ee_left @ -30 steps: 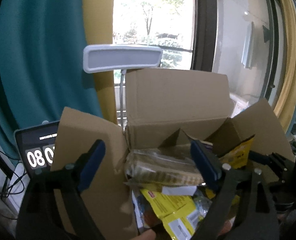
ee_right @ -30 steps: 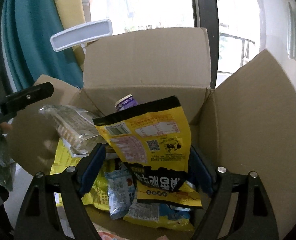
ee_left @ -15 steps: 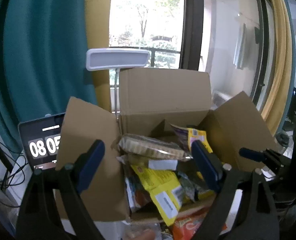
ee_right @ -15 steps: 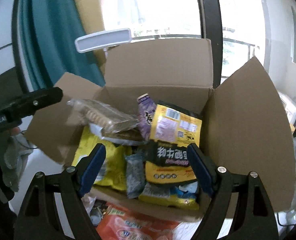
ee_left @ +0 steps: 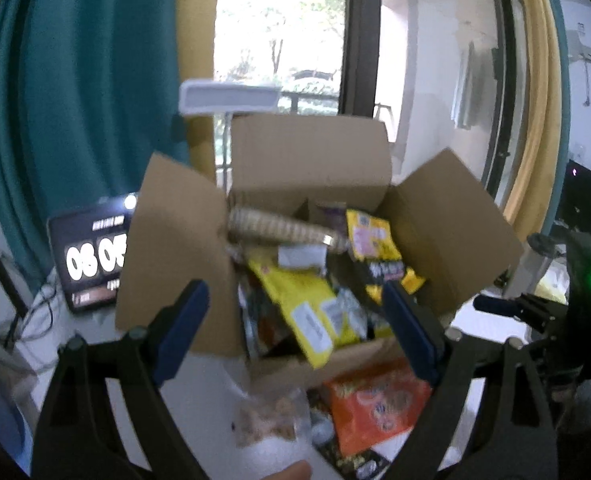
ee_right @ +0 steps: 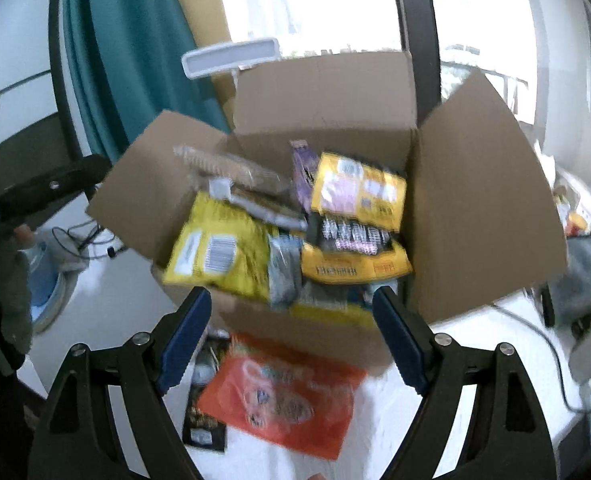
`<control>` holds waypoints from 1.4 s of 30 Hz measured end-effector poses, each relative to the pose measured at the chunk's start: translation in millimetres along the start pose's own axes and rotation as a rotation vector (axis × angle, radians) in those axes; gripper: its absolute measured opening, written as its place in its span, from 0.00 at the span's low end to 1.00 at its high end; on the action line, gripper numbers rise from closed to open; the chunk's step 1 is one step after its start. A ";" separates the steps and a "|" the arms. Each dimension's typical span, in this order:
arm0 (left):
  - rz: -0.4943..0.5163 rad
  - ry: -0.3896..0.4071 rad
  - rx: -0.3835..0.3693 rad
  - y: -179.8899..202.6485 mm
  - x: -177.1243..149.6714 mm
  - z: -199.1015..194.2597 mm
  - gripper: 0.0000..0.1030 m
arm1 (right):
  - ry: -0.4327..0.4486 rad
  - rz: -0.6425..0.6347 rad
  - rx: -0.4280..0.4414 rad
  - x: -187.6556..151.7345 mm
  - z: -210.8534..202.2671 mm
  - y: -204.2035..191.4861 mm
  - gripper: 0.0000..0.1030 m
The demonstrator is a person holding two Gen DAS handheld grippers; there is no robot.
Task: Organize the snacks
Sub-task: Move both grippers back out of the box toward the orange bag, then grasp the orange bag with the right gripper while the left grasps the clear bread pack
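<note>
An open cardboard box (ee_left: 311, 164) (ee_right: 483, 200) stands on the white table, full of snack bags. On top lie a clear pack of biscuits (ee_left: 279, 228) (ee_right: 231, 170), a yellow bag (ee_left: 299, 300) (ee_right: 219, 252) and a yellow-and-black bag (ee_left: 375, 248) (ee_right: 355, 220). In front of the box lie an orange bag (ee_left: 375, 404) (ee_right: 283, 396), a clear pack of small snacks (ee_left: 267, 420) and a black pack (ee_right: 205, 420). My left gripper (ee_left: 295, 332) and right gripper (ee_right: 291, 336) are both open and empty, held back from the box.
A tablet showing a clock (ee_left: 87, 252) stands left of the box. A white lamp head (ee_left: 227, 98) (ee_right: 231, 56) rises behind it. Teal and yellow curtains and a window are behind. Cables (ee_right: 535, 332) lie on the table at the right.
Both grippers have drawn back and up from the box. The right gripper has let go of the yellow-and-black bag, which now lies in the box. The packs in front of the box have come into view.
</note>
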State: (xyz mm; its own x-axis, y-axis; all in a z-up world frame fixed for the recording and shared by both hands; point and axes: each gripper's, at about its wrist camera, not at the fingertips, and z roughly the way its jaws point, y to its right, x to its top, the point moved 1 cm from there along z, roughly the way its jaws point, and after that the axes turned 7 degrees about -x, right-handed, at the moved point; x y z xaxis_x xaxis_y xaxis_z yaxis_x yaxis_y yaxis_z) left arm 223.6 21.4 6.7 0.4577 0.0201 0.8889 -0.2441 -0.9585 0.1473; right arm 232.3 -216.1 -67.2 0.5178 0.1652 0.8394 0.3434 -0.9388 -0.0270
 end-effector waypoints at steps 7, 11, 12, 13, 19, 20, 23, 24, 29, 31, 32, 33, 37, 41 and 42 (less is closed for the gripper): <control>-0.070 -0.126 0.025 -11.8 -52.5 18.2 0.87 | -0.102 0.077 -0.003 -37.6 22.3 23.8 0.83; -0.097 -0.208 0.046 -16.0 -82.4 34.2 0.87 | -0.141 0.096 0.005 -52.1 36.7 30.9 0.83; -0.110 -0.226 0.048 -17.3 -89.7 38.2 0.87 | -0.153 0.102 0.008 -56.3 41.8 32.1 0.83; -0.120 -0.239 0.052 -18.5 -96.0 41.4 0.87 | -0.165 0.107 0.012 -60.4 46.3 33.6 0.83; -0.183 -0.332 0.042 -22.7 -127.5 67.7 0.86 | -0.237 0.144 0.028 -79.2 72.3 43.8 0.83; -0.199 -0.342 0.030 -23.7 -129.7 72.8 0.86 | -0.245 0.147 0.032 -80.9 75.6 45.1 0.83; -0.218 -0.352 0.020 -24.5 -132.6 83.8 0.87 | -0.269 0.161 0.041 -83.7 86.0 48.2 0.83; -0.222 -0.359 0.018 -24.4 -133.0 89.4 0.87 | -0.274 0.165 0.043 -84.1 88.8 48.9 0.83; -0.220 -0.395 0.057 -28.5 -138.9 111.7 0.87 | -0.304 0.184 0.067 -87.5 101.8 48.2 0.83; -0.221 -0.397 0.065 -31.8 -140.0 117.1 0.87 | -0.295 0.177 0.063 -87.3 103.4 46.5 0.83; -0.222 -0.399 0.073 -33.9 -140.4 119.6 0.87 | -0.295 0.177 0.064 -86.4 104.0 46.2 0.83; -0.226 -0.402 0.082 -37.3 -141.3 123.2 0.86 | -0.296 0.179 0.066 -85.2 105.7 46.6 0.83; -0.242 -0.410 0.082 -46.2 -144.1 130.1 0.87 | -0.295 0.170 0.068 -82.1 108.3 45.3 0.83; -0.206 -0.419 0.088 -46.0 -146.4 133.6 0.87 | -0.293 0.166 0.079 -80.7 111.9 40.2 0.83; -0.198 -0.422 0.085 -45.9 -146.8 134.7 0.87 | -0.292 0.165 0.081 -80.6 112.7 39.2 0.83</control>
State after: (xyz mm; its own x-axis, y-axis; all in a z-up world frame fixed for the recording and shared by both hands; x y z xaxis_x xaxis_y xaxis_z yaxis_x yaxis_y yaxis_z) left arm 282.8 24.2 -188.9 0.8001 0.1047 0.5907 -0.0541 -0.9681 0.2449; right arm 292.3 -232.2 -197.1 0.7699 0.1034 0.6298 0.2915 -0.9348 -0.2028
